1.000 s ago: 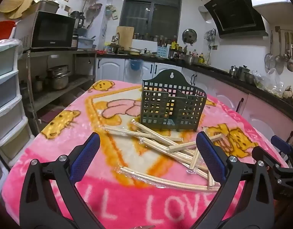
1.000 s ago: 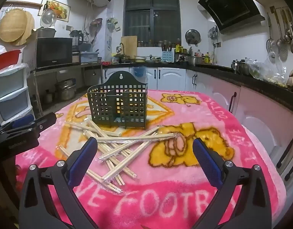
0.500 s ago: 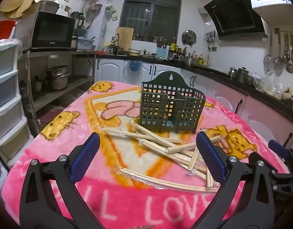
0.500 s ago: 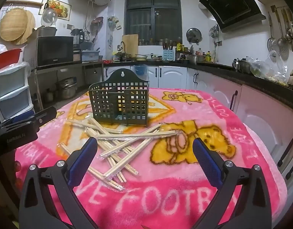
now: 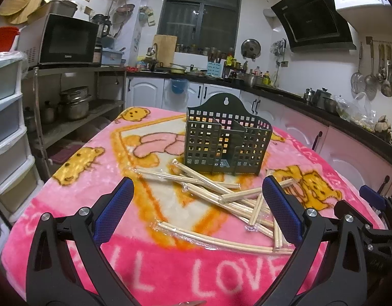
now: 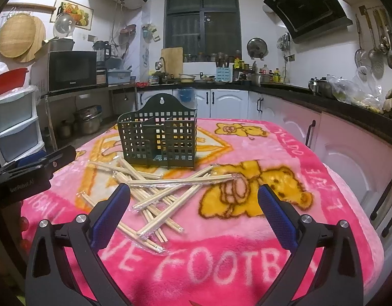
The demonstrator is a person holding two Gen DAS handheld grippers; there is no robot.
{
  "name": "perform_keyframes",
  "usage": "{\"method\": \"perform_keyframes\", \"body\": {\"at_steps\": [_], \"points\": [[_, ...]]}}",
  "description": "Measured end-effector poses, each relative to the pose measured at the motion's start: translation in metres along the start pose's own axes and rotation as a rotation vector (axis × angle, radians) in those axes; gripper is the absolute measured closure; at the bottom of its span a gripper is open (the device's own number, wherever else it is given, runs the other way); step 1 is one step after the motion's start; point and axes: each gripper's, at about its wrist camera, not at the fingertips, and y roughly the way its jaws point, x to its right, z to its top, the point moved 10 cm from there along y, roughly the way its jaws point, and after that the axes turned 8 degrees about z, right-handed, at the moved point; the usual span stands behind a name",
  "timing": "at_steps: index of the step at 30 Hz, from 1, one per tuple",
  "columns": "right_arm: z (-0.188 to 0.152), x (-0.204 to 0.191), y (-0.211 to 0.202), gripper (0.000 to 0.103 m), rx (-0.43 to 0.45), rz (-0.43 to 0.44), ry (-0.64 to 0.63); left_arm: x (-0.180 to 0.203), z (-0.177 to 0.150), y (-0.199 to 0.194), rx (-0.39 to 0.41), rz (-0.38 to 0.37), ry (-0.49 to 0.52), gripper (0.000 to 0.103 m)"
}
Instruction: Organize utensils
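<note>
At twelve o'clock the holder (image 5: 227, 142) looms nearer; your left hand-held gripper (image 5: 198, 210) and right hand-held gripper (image 6: 194, 209) gape wide, empty, chopsticks (image 6: 167, 188) untouched.

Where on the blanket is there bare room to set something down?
Free: the pink blanket right of the green holder, past the bear print, and the near strip with lettering. Crowded: the wrapped chopsticks piled directly before the holder.
</note>
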Motion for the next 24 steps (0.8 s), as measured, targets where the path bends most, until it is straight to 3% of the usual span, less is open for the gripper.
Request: {"method": "perform_keyframes", "body": {"at_steps": [24], "points": [[-0.0002,0.0023,-0.0028,0.006,0.003,-0.002,-0.001,0.0052,-0.0034,-0.0002,-0.001,-0.003,0.005,0.010]]}}
